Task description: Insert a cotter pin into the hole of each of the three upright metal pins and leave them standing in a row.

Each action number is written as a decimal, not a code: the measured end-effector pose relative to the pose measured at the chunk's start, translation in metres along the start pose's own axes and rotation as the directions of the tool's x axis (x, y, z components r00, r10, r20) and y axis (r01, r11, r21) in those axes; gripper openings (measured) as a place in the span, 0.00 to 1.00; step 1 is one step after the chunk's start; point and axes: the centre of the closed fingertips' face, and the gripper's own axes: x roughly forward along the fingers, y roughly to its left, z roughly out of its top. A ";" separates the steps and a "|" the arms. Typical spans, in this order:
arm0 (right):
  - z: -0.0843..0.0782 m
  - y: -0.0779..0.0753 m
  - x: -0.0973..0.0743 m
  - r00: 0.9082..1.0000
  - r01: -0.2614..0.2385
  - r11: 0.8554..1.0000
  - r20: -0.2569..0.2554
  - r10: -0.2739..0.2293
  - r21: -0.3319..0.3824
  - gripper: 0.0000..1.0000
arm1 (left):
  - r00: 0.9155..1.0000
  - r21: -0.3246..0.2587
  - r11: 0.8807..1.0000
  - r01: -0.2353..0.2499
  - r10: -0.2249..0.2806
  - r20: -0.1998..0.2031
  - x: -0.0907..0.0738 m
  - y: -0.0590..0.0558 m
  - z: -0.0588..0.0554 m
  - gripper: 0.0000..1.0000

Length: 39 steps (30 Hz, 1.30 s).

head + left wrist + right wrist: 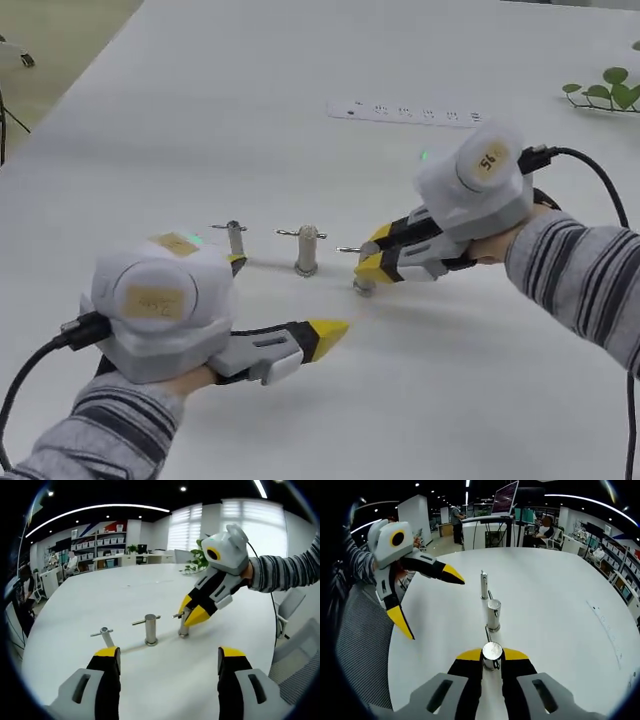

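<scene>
metal pin clamped in right gripper

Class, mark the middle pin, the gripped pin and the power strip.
Middle pin (307, 252): head view, on its shaft.
Gripped pin (492, 651): right gripper view, on its round top.
Power strip (405, 113): head view, on its middle.

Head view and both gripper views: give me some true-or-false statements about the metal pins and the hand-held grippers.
1. The right hand-held gripper is closed around an upright silver metal pin. True.
2. The left hand-held gripper holds a pin. False: its jaws stand wide open and empty.
3. The middle metal pin lies flat on the white table. False: it stands upright.
4. A white power strip lies on the table beyond the pins. True.
</scene>
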 end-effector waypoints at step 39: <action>-0.012 -0.025 0.005 0.999 -0.036 0.999 -0.031 0.036 -0.003 0.09 | 0.991 -0.066 0.993 -0.100 0.105 0.088 -0.015 0.050 0.017 0.99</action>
